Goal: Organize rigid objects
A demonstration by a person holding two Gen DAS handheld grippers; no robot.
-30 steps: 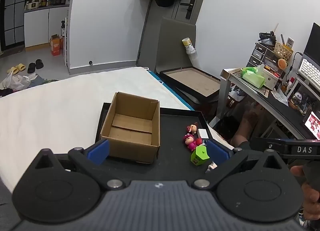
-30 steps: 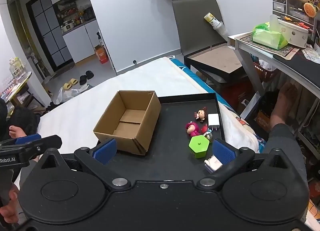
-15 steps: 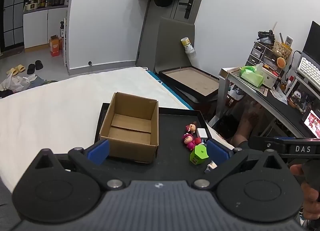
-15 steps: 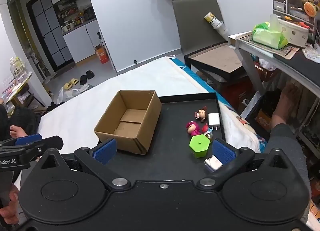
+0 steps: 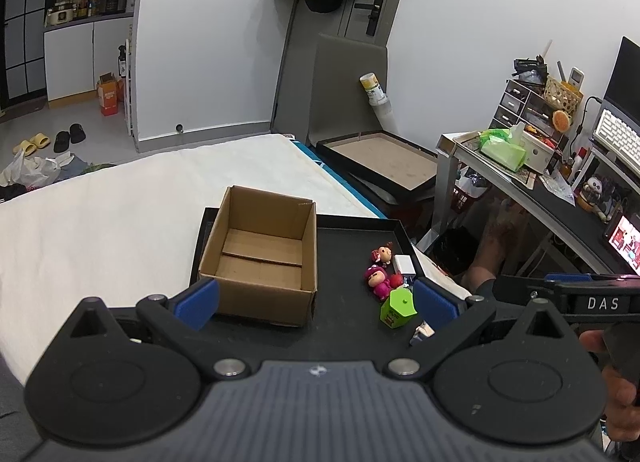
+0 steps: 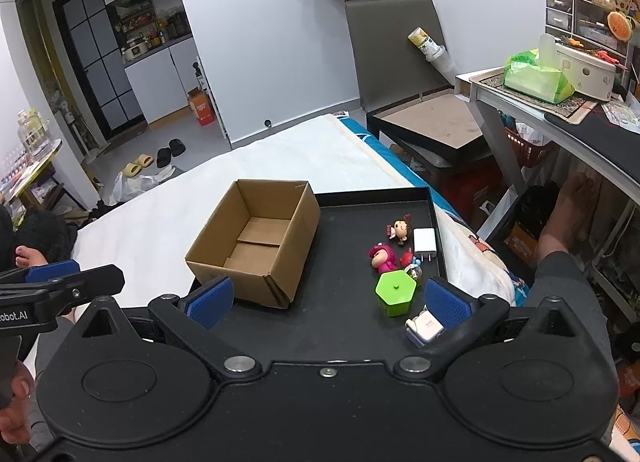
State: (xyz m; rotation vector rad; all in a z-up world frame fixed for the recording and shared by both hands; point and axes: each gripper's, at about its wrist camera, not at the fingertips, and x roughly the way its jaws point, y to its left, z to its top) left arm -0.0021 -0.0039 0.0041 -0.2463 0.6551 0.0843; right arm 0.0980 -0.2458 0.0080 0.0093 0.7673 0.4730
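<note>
Bright, even indoor light – soft shadows only. Both views sharp at centre, w/ strong fisheye bending at edges. Dark corners, no glare.

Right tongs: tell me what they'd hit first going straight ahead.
Probably the bare black tray: the open right tongs aim between the cardboard box and the green hexagonal box. Depth is hard to judge.

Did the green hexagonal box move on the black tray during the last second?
No. The green hexagonal box stays beside the pink doll on the black tray.
</note>
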